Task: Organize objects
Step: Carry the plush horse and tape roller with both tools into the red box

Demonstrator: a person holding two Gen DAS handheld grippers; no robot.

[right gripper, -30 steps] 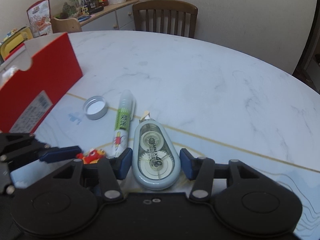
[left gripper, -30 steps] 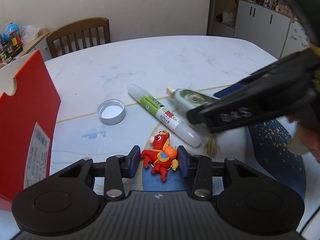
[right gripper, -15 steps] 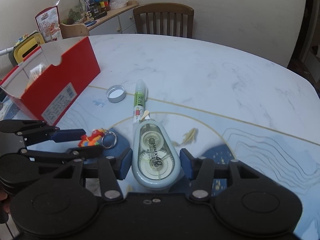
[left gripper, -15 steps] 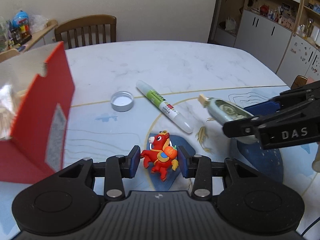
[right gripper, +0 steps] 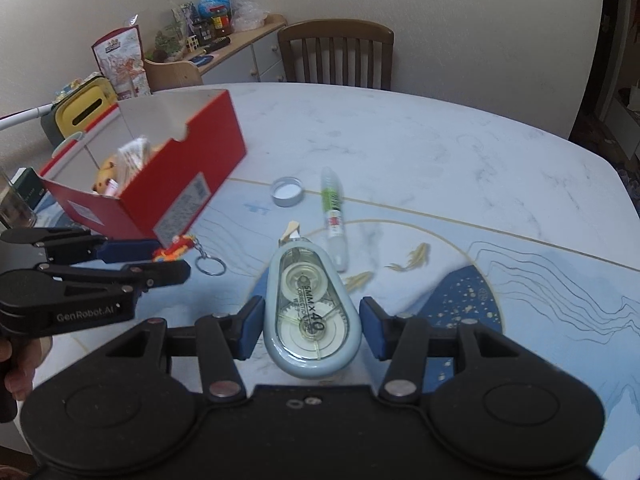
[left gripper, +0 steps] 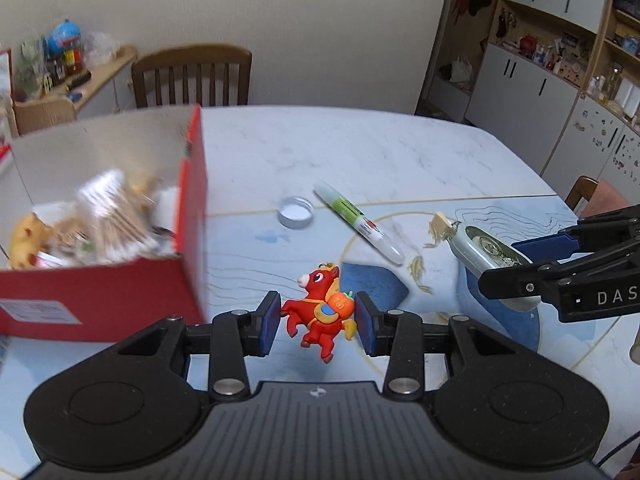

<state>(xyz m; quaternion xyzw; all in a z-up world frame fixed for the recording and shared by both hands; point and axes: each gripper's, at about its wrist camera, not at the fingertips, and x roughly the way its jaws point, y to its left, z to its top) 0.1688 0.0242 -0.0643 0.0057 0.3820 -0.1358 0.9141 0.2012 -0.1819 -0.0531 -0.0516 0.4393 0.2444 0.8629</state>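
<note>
Aloft, both tongs loaded. Left tongs (left gripper: 318, 322), lower centre of left wrist view, clamped on red rubber horse keychain w/ orange fruit on its back (left gripper: 320, 312); metal ring dangling below in right wrist view (right gripper: 210, 266), lower left. Right tongs (right gripper: 311, 330), lower centre of right wrist view, narrowed onto pale blue teardrop correction-tape dispenser (right gripper: 310, 316), tip pointing away, clear of table. Open red cardboard box (left gripper: 120, 300) at left, holding cotton swabs & yellow toy, blurred. On marble-pattern table (left gripper: 360, 152): silver round lid (left gripper: 296, 212) and white-green marker pen (left gripper: 358, 222) just beside it, mid-frame. Wooden chair (left gripper: 192, 76) beyond table, upper left.
</note>
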